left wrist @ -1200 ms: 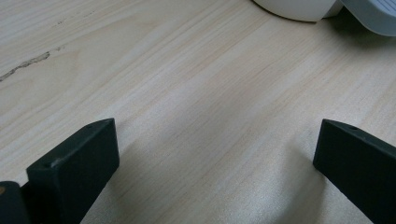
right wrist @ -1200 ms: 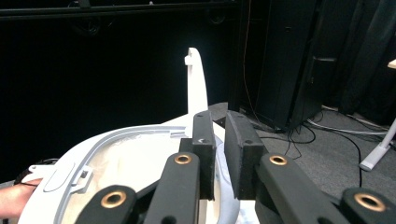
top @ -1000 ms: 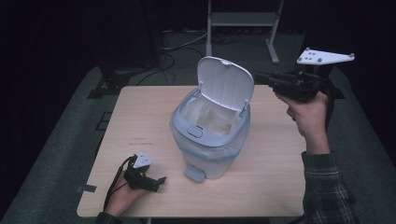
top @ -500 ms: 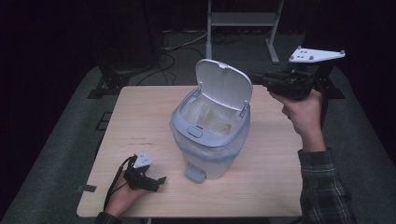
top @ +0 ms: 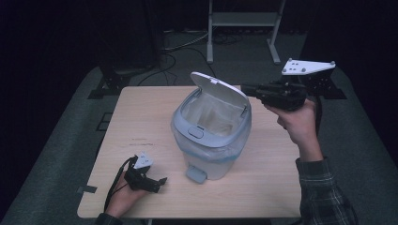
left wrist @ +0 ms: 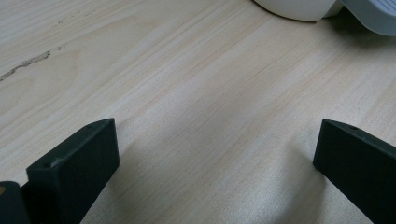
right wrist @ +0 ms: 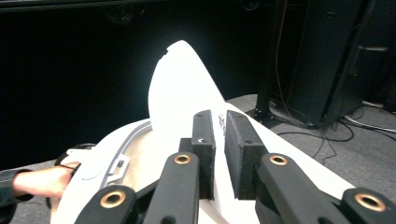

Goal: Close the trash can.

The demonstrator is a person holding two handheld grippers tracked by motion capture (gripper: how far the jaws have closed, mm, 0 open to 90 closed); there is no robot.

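Note:
A pale blue-grey pedal bin (top: 211, 140) stands mid-table with its white lid (top: 220, 86) tipped up and a clear liner inside. My right gripper (top: 245, 90) is held in the air at the bin's right, pointing level at the lid's edge. Its jaws (right wrist: 219, 126) are shut to a narrow slit with nothing gripped, and the lid (right wrist: 180, 88) rises just beyond them. My left gripper (top: 159, 182) rests on the table at the front left. Its jaws (left wrist: 215, 154) stand wide open over bare wood, a short way from the bin's base (left wrist: 299, 7).
The wooden table (top: 141, 117) sits on grey carpet with dark surroundings. The bin's foot pedal (top: 195, 174) sticks out toward the front edge, to the right of the left gripper. A metal stand (top: 244, 28) and cables lie on the floor behind the table.
My right gripper has drifted slightly left and down, closer to the raised lid. The left gripper and the bin have stayed put.

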